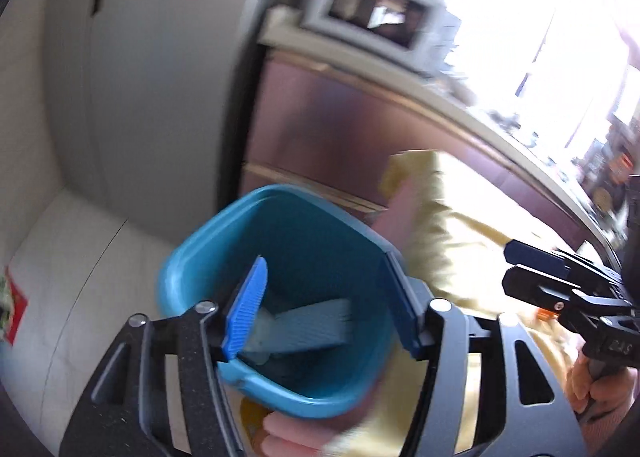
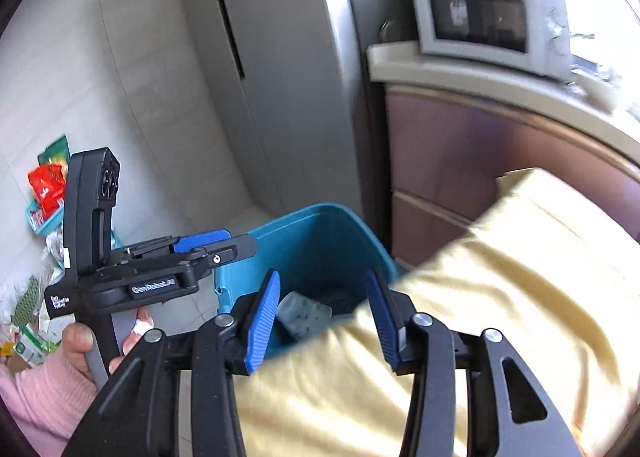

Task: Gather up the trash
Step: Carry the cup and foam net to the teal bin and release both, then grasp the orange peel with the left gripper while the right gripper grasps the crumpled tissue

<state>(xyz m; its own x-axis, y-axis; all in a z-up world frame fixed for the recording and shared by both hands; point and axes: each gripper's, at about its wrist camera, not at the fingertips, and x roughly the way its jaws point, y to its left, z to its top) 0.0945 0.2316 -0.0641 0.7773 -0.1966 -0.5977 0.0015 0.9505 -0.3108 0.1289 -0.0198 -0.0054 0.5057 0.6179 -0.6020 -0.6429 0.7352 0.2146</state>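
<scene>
A teal trash bin (image 1: pixel 280 241) stands open-topped on the floor beside a person's yellow-clad leg (image 2: pixel 500 297). My left gripper (image 1: pixel 326 307) is over its mouth, jaws apart, one pad (image 1: pixel 250 309) inside and the other at the right rim. From the right wrist view the left gripper (image 2: pixel 224 245) sits at the bin's (image 2: pixel 320 233) left rim. My right gripper (image 2: pixel 324 321) hangs open above the bin with nothing between its pads. Below it a white, blue-speckled wrapper (image 2: pixel 304 313) lies inside. The same gripper (image 1: pixel 512 267) shows side-on at the right.
Red and green packets (image 2: pixel 48 185) lie scattered on the pale floor at the left. A grey fridge (image 2: pixel 260 57) stands behind the bin, and a brown cabinet (image 2: pixel 460 161) with a microwave (image 2: pixel 488 21) on its counter is to the right. A pink sleeve (image 2: pixel 44 393) holds the left gripper's handle.
</scene>
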